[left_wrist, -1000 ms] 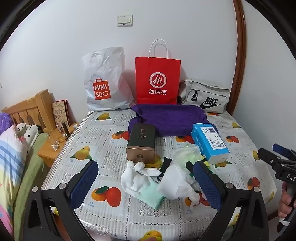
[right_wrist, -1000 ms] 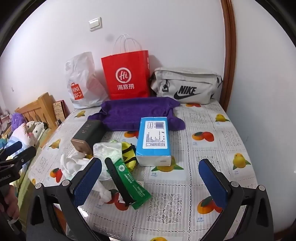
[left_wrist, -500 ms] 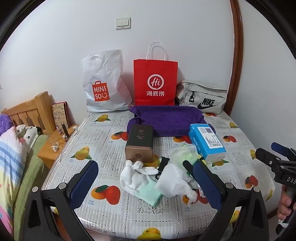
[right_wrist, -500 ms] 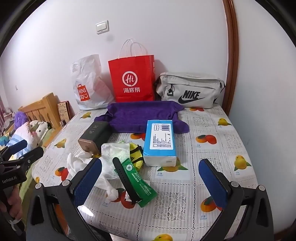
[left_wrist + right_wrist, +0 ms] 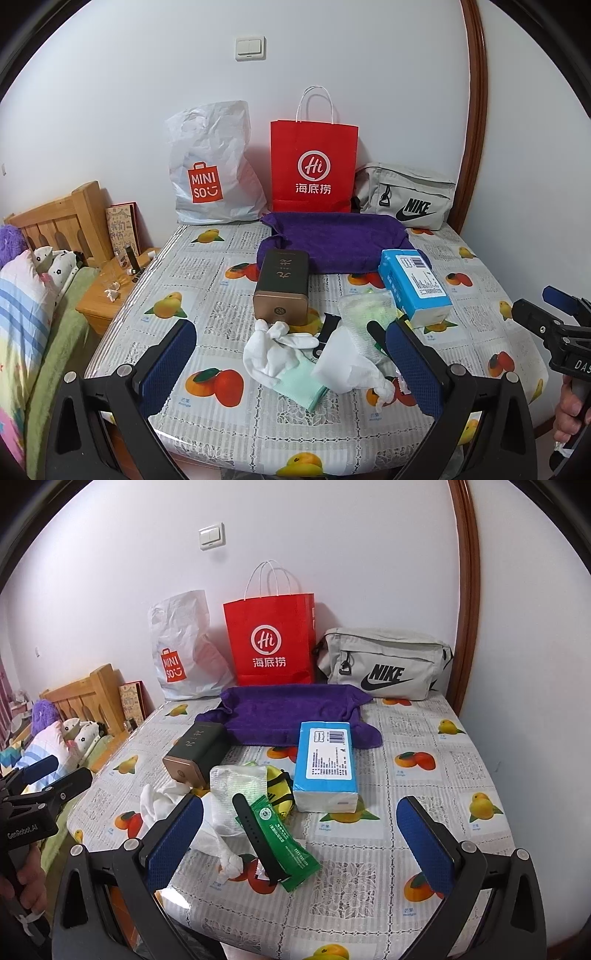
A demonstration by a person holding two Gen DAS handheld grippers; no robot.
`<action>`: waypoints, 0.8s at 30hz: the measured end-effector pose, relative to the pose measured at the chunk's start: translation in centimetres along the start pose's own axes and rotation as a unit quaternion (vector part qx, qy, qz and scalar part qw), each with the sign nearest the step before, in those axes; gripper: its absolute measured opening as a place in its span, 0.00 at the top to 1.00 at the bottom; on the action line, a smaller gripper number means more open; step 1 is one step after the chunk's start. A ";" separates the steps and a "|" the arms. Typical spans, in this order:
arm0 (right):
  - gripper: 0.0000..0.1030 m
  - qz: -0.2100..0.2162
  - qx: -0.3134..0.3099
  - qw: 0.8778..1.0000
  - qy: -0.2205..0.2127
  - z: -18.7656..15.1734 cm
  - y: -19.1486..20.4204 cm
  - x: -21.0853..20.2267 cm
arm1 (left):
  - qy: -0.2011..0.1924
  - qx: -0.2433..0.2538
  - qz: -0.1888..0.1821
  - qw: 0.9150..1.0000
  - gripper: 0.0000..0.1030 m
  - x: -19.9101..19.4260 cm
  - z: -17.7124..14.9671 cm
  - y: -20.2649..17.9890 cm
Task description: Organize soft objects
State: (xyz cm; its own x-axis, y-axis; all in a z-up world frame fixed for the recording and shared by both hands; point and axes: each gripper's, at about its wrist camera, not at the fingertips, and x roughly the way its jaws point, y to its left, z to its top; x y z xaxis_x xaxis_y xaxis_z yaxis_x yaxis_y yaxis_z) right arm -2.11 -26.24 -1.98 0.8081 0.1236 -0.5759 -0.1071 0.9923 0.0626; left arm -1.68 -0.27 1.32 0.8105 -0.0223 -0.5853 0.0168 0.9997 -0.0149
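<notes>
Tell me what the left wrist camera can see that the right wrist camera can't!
Only the left wrist view shows the mint green cloth lying by the white gloves, and the right tool at the edge. Only the right wrist view shows the green packet plainly, the yellow pouch, and the left tool. Both show the purple towel, the blue tissue pack, the brown tin and the red paper bag.

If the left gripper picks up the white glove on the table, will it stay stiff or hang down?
The white glove lies crumpled with its fingers curled, so it is probably thin cloth that droops. It looks light. It overlaps the mint cloth, so that may drag along. The left gripper stands open, holding nothing.
</notes>
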 end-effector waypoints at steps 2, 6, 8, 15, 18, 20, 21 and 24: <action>0.00 0.000 0.000 1.000 0.000 0.0 0.0 0.0 | 0.000 0.000 -0.001 1.000 0.00 0.0 0.0 0.0; 0.00 0.001 0.003 1.000 -0.001 -0.2 0.1 -0.1 | 0.000 0.000 -0.001 1.000 0.00 0.1 -0.1 0.0; 0.00 0.001 0.003 1.000 -0.002 -0.2 0.1 -0.2 | -0.001 0.001 -0.001 1.000 0.00 0.0 -0.1 0.0; 0.00 0.004 0.003 1.000 0.000 -0.3 0.0 -0.3 | -0.001 0.000 -0.001 1.000 0.00 -0.1 -0.1 0.1; 0.00 0.006 0.005 1.000 -0.002 -0.3 -0.1 -0.4 | -0.001 0.000 -0.002 1.000 0.00 -0.1 -0.1 0.1; 0.00 0.007 0.005 1.000 -0.003 -0.5 0.0 -0.5 | -0.002 0.000 -0.001 1.000 0.00 -0.1 -0.1 0.1; 0.00 0.007 0.005 1.000 -0.004 -0.5 0.0 -0.5 | -0.001 0.000 -0.001 1.000 0.00 -0.1 -0.1 0.1; 0.00 0.006 0.005 1.000 -0.005 -0.5 0.0 -0.5 | -0.002 -0.001 -0.001 1.000 0.00 -0.1 -0.2 0.1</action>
State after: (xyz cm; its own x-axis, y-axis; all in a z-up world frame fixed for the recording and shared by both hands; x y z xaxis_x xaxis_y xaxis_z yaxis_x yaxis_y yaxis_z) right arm -2.84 -26.35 -2.08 0.8128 0.1364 -0.5664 -0.1121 0.9907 0.0776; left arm -1.83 -0.15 1.24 0.8128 -0.0237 -0.5820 0.0173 0.9997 -0.0166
